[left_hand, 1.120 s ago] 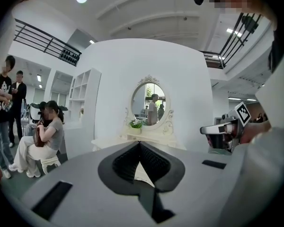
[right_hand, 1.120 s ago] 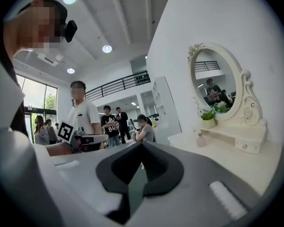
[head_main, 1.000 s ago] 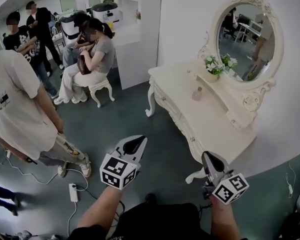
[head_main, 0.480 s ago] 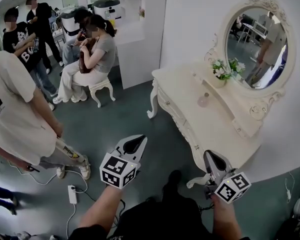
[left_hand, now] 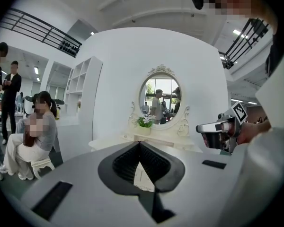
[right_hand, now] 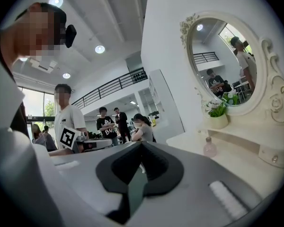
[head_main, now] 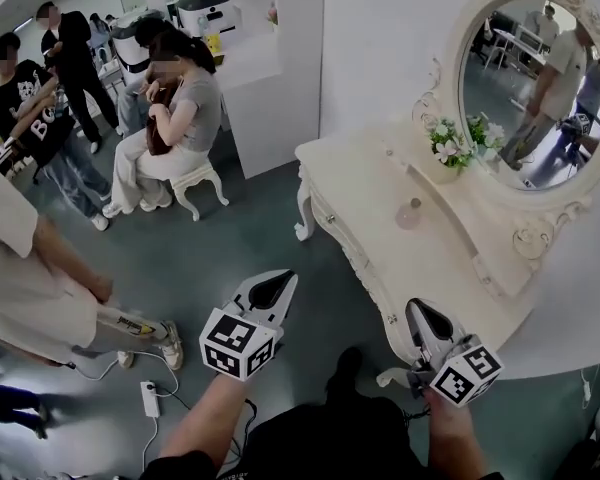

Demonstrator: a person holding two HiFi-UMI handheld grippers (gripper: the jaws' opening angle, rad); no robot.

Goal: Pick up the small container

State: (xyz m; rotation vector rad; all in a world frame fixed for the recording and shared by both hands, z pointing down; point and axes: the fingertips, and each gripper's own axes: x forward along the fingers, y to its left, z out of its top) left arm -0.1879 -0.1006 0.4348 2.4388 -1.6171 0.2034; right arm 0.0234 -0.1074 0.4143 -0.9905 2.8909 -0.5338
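Note:
A small pinkish bottle-like container [head_main: 409,214] stands on the cream dressing table [head_main: 380,183], in front of the raised shelf; it also shows in the right gripper view as the container [right_hand: 209,147]. My left gripper [head_main: 277,285] is held over the floor, well short of the table, its jaws shut with nothing between them. My right gripper [head_main: 421,318] hovers near the table's front corner, jaws shut and empty. In the left gripper view the table [left_hand: 146,138] is far ahead and the right gripper [left_hand: 217,131] is at the right.
An oval mirror [head_main: 540,78] and a pot of flowers [head_main: 448,148] stand at the table's back. Several people [head_main: 170,108] sit or stand at the left; one person [head_main: 30,288] is close by. A power strip [head_main: 148,400] and cables lie on the floor.
The view has shifted closer to the dressing table, which now sits larger at the right. Both grippers hold nearly the same place in the view, still shut.

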